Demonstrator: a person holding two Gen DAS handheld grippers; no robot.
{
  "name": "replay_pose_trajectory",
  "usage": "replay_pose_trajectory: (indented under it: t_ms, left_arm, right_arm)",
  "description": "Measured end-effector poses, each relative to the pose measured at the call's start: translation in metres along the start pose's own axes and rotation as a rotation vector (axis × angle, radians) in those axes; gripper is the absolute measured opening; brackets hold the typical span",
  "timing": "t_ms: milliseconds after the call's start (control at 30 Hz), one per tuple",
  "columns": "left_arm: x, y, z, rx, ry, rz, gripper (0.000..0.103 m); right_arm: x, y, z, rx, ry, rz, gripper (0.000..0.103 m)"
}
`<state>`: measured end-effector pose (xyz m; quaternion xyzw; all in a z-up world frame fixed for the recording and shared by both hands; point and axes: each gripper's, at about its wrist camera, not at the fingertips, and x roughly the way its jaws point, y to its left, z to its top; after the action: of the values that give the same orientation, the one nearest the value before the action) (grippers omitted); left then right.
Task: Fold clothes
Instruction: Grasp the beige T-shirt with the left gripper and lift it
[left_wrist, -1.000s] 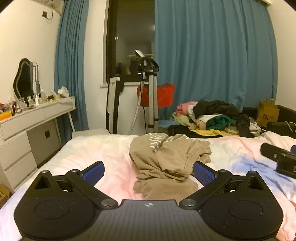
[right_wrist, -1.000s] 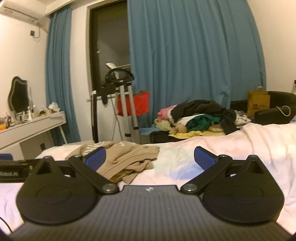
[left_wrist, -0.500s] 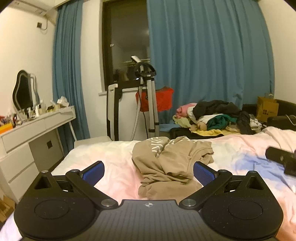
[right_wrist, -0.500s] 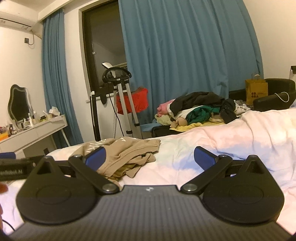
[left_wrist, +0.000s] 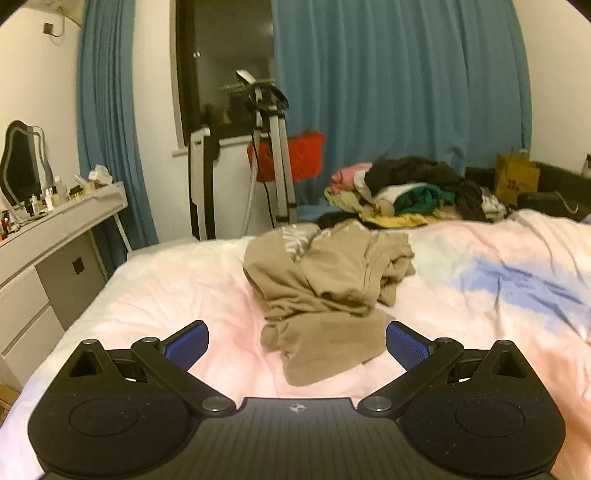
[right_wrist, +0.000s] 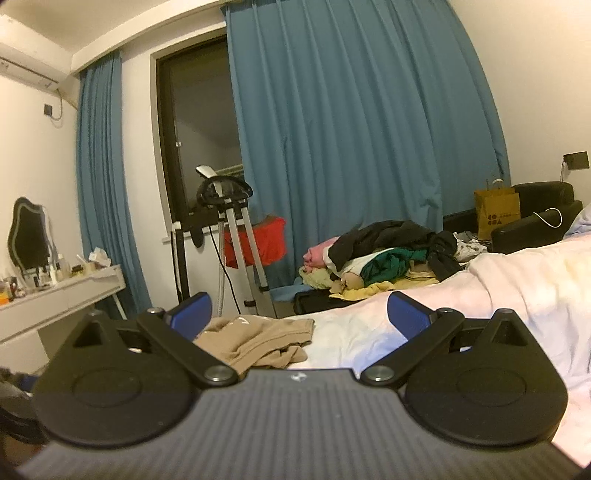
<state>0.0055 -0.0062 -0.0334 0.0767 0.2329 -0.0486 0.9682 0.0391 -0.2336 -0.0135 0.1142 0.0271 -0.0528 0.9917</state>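
A crumpled tan garment (left_wrist: 325, 284) lies in a heap on the bed (left_wrist: 166, 295), which has a pink, white and blue cover. My left gripper (left_wrist: 297, 343) is open and empty, hovering just short of the garment's near edge. In the right wrist view the same tan garment (right_wrist: 258, 339) lies low at the left, on the bed (right_wrist: 369, 332). My right gripper (right_wrist: 299, 314) is open and empty, held above the bed to the garment's right.
A pile of mixed clothes (left_wrist: 406, 195) lies beyond the bed's far edge. A white dresser (left_wrist: 48, 236) with a mirror and bottles stands at the left. A metal stand (left_wrist: 273, 166) and blue curtains (left_wrist: 388, 92) are behind. A yellow paper bag (right_wrist: 496, 212) is far right.
The left gripper has tilted down and come nearer the tan garment. The right gripper has tilted upward, and it no longer shows in the left wrist view. Both stay open.
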Motion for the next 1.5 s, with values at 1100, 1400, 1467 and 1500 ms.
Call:
replay_pose_trajectory:
  t_ms: [1100,1400,1467,1500]
  left_arm:
    - [0.184,-0.042,0.017,0.189,-0.014,-0.097,0.076]
    - [0.130,-0.053,0.016,0.276,-0.057,-0.134,0.075]
    - [0.126,-0.065,0.011,0.343,-0.091,-0.145,0.075]
    - [0.131,-0.072,0.007,0.380,-0.105,-0.136,0.075]
  right_arm:
    - [0.116,-0.045,-0.085,0.237,0.198,-0.100,0.103]
    - [0.118,-0.045,-0.087,0.229,0.213,-0.121,0.103]
    - [0.117,-0.041,-0.085,0.208,0.210,-0.118,0.103]
    - [0.116,-0.041,-0.084,0.205,0.210,-0.113,0.103]
